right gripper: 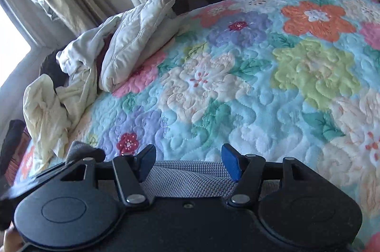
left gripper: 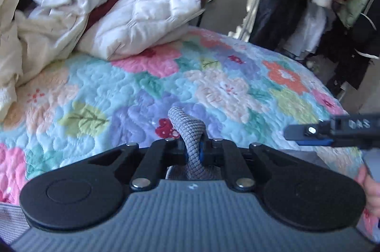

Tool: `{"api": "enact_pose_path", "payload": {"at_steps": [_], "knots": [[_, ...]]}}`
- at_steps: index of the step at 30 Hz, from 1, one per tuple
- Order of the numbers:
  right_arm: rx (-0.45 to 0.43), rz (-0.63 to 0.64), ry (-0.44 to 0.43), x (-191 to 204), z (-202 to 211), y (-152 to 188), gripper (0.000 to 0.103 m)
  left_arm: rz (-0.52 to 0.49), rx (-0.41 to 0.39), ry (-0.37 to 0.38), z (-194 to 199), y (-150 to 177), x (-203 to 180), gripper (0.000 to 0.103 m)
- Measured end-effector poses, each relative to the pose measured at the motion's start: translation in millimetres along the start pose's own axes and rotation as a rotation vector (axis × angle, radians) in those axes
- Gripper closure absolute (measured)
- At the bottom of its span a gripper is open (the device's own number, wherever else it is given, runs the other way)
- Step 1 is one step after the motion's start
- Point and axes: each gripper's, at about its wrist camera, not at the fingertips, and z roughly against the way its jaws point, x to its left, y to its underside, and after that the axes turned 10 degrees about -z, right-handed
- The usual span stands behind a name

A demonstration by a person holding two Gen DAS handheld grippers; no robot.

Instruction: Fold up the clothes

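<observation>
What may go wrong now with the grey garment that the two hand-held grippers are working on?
The left hand-held gripper pinches only a narrow bunched ridge of the grey knitted garment, so it may slip out. The right hand-held gripper is open above the fabric; closing there may catch extra layers.

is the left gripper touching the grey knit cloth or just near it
Touching. The left wrist view shows the left gripper with its jaws closed on a bunched fold of the grey knit cloth, the fabric squeezed between them and bulging above.
</observation>
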Motion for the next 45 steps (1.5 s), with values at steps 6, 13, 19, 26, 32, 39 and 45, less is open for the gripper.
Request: {"api": "enact_pose_path", "payload": {"at_steps": [6, 13, 19, 26, 32, 39, 45], "knots": [[0.05, -0.05, -0.038, 0.8, 1.8, 2.0, 0.036, -0.08, 0.028, 0.249, 75.5, 50.9, -18.1, 0.096], [0.224, 0.05, -0.07, 22.2, 1.6, 29.8, 0.036, -0.096, 0.193, 0.286, 93.2, 106.3, -28.3, 0.095], [0.375, 0.401, -0.024, 51.9, 2.6, 87.6, 0.036, 0.029, 0.23, 0.291, 84.1, 100.1, -13.0, 0.095], [0.31, 0.477, -0.017, 50.7, 7.5, 110.1, 0.057, -0.007, 0.236, 0.226, 79.5, 100.3, -16.4, 0.095], [0.148, 0.534, 0.042, 64.0, 1.9, 83.4, 0.1, -0.267, 0.103, -0.013, 56.7, 34.0, -26.9, 0.095], [-0.226, 0.3, 0.209, 65.6, 2.7, -4.7, 0.094, -0.114, 0.003, -0.092, 41.1, -29.5, 4.4, 0.039], [-0.233, 0.169, 0.164, 56.0, 6.6, 12.5, 0.042, -0.152, 0.139, -0.14, 75.1, 29.8, 42.7, 0.033]]}}
